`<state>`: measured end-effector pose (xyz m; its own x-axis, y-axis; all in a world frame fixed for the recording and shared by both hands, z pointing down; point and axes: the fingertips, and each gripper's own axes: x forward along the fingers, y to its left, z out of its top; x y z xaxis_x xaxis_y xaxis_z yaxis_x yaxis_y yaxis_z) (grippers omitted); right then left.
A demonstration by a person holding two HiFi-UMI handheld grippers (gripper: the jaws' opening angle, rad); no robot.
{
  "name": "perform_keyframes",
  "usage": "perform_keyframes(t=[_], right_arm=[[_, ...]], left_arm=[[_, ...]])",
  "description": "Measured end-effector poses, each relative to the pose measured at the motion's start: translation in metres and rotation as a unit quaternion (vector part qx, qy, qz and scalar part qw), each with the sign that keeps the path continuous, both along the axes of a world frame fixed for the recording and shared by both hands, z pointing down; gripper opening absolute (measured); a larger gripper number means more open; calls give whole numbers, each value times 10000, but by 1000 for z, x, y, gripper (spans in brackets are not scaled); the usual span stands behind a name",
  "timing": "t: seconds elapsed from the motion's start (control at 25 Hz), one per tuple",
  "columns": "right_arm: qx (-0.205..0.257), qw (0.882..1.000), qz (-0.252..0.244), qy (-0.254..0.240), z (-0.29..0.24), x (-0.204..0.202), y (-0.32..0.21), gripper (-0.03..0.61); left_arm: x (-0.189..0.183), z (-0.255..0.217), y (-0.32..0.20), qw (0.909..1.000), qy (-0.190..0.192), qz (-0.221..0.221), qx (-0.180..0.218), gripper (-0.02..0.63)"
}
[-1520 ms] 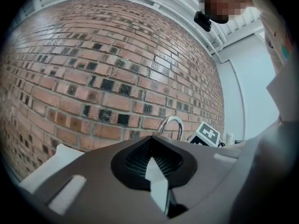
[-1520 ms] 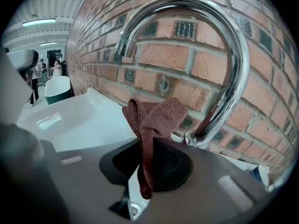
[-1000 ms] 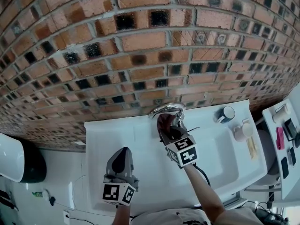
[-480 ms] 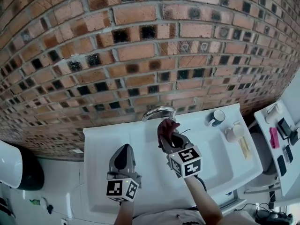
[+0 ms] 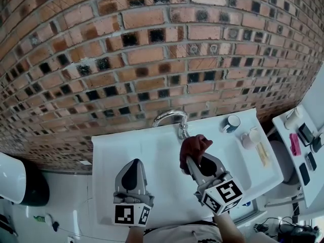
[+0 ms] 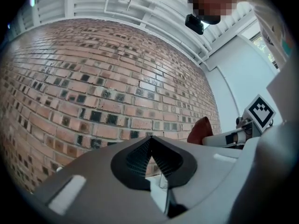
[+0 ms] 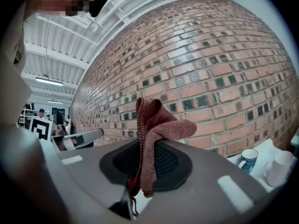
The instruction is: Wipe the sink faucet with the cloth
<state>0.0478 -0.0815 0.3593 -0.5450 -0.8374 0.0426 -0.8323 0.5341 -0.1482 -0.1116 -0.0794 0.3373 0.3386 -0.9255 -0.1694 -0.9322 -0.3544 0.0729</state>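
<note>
A chrome faucet (image 5: 171, 118) arches over the back of the white sink (image 5: 152, 156) against the brick wall. My right gripper (image 5: 194, 159) is shut on a dark red cloth (image 5: 195, 147), held in front of and a little below the faucet, apart from it. In the right gripper view the cloth (image 7: 154, 134) hangs pinched between the jaws of my right gripper (image 7: 140, 171). My left gripper (image 5: 131, 173) hovers over the left of the basin, shut with nothing in it; its jaws meet in the left gripper view (image 6: 152, 164). The red cloth (image 6: 201, 130) shows there at the right.
A dark mug (image 5: 232, 123) and a white cup (image 5: 249, 137) stand on the sink's right ledge, the mug (image 7: 247, 158) also in the right gripper view. A side shelf (image 5: 298, 146) with small items lies far right. A white bin (image 5: 10, 178) stands at the left.
My right gripper with the cloth has drawn back from the faucet toward the sink's front. The left gripper has stayed over the left of the basin.
</note>
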Motion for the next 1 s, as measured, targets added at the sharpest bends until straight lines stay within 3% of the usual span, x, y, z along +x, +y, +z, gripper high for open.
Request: perform_keyframes(t=[0.28, 1.0], right_arm=[[86, 9995, 140, -264, -6, 19, 36, 48], [221, 9990, -14, -384, -19, 10, 37, 48]], left_arm=[[8, -4, 15, 9999, -83, 100, 62, 3], [4, -15, 26, 9997, -65, 15, 218, 3]])
